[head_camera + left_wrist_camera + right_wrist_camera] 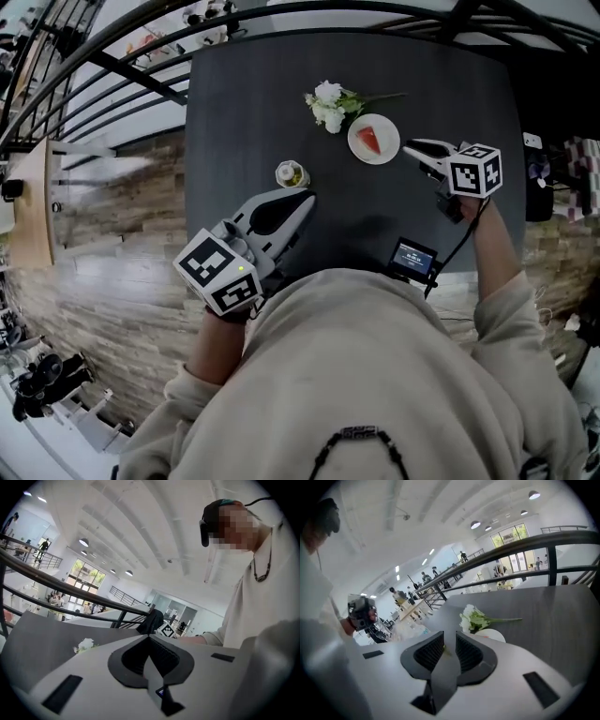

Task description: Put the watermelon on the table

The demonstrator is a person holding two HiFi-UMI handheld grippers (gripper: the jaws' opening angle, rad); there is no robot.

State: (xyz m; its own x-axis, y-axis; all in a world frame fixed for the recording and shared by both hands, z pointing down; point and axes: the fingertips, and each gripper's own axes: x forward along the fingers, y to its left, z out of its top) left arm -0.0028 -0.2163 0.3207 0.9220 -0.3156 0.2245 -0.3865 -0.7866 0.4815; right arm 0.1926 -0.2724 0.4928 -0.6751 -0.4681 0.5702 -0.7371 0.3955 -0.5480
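A red watermelon slice (372,139) lies on a small white plate (360,150) on the dark table (234,112). My right gripper (409,146) hovers just right of the plate, its tips pointing at the rim. In the right gripper view the right gripper (449,634) shows a narrow gap between its jaws with nothing in it, and the plate (492,634) peeks out just beyond. My left gripper (307,199) is at the table's near left, apart from the plate. Its tips meet on nothing in the left gripper view (149,636).
White flowers (330,105) with a green stem lie behind the plate, also seen in the right gripper view (472,617). A small glass jar (292,173) stands ahead of the left gripper. A small screen device (413,257) sits at the table's near edge. Railings ring the table.
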